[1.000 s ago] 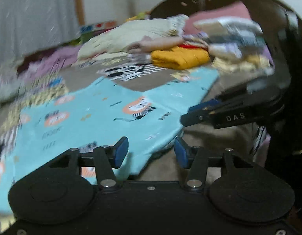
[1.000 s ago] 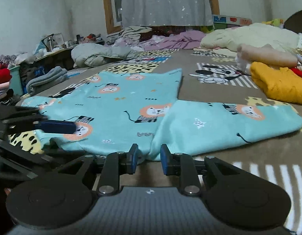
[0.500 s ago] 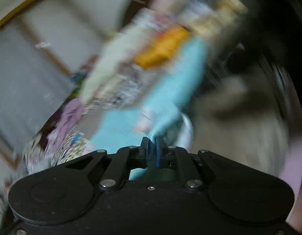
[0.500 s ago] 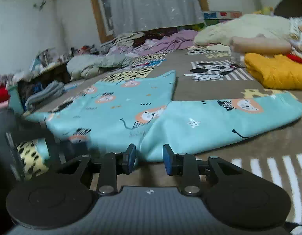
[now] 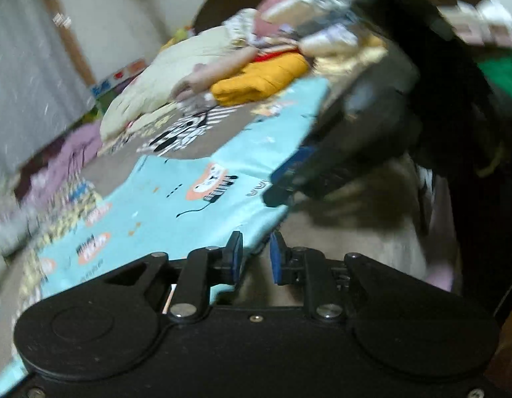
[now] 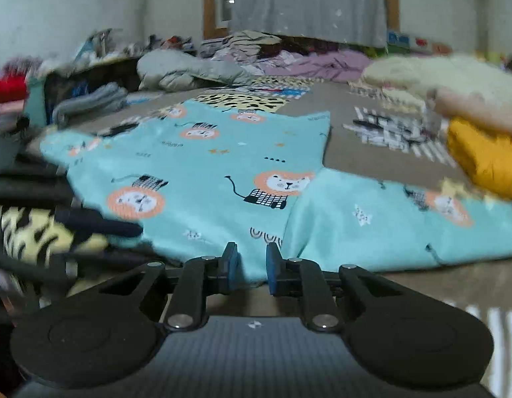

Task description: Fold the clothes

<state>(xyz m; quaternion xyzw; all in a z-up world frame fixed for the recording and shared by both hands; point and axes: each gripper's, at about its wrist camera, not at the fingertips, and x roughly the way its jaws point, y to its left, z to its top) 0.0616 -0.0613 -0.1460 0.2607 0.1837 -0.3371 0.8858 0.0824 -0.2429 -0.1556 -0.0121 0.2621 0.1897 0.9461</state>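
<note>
A teal garment with orange lion prints [image 6: 222, 152] lies flat on the brown patterned bedspread [image 6: 372, 152], one sleeve [image 6: 388, 229] stretched to the right. My right gripper [image 6: 252, 263] sits low at the near hem, open by a narrow gap, with the hem's edge just in front of its blue pads. In the left wrist view the same garment [image 5: 176, 199] runs away to the upper right. My left gripper [image 5: 255, 258] is at its near edge, open by a small gap and holding nothing. The right gripper's blurred fingers [image 5: 285, 182] hover over the hem.
A folded mustard garment [image 6: 484, 162] and a cream blanket [image 6: 448, 73] lie at the right. Stacked folded clothes [image 5: 322, 33] stand beyond them. A grey bundle [image 6: 186, 69] and purple bedding [image 6: 322, 63] are at the back, folded grey items [image 6: 90, 102] at the left.
The left gripper went from wide open to shut during a fast, blurred swing, and now has its fingers slightly apart at the hem. The right gripper has crept closer to the hem.
</note>
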